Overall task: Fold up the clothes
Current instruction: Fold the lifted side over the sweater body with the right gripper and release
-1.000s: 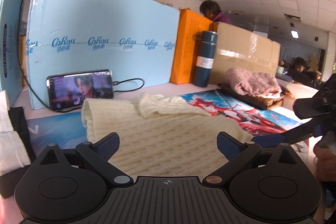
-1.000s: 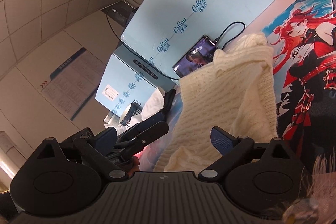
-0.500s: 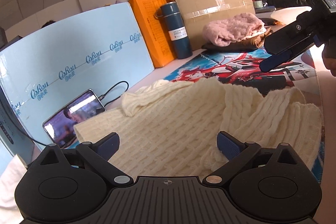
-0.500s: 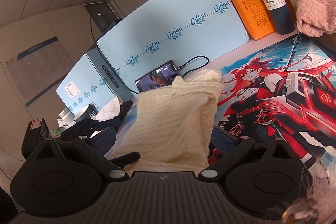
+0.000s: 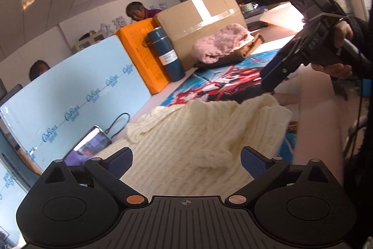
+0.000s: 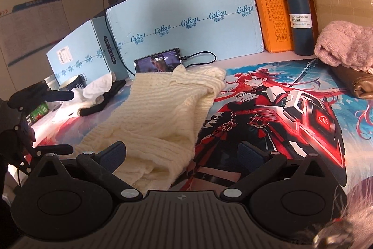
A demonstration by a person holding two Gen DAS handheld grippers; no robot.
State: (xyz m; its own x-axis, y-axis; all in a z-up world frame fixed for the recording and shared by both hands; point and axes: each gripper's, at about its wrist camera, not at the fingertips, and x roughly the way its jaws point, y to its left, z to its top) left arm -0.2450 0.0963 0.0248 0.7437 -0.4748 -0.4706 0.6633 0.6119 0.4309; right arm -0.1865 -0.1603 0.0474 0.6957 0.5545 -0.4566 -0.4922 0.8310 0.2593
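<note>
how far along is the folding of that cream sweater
Partly done: the cream sweater lies on the printed mat, folded lengthwise into a long strip. Nothing is in hand: the left gripper and right gripper are both open and empty. Left: folding the strip crosswise, probably stacking it by the pink knit.

Left tool (image 5: 186, 161) black with blue pads, copper screws; right tool (image 6: 186, 156) likewise, silver screws.

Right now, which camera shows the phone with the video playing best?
The right wrist view: the phone stands nearly whole, screen facing the camera, behind the cream sweater. In the left wrist view it is skewed, blurred and partly hidden.
</note>
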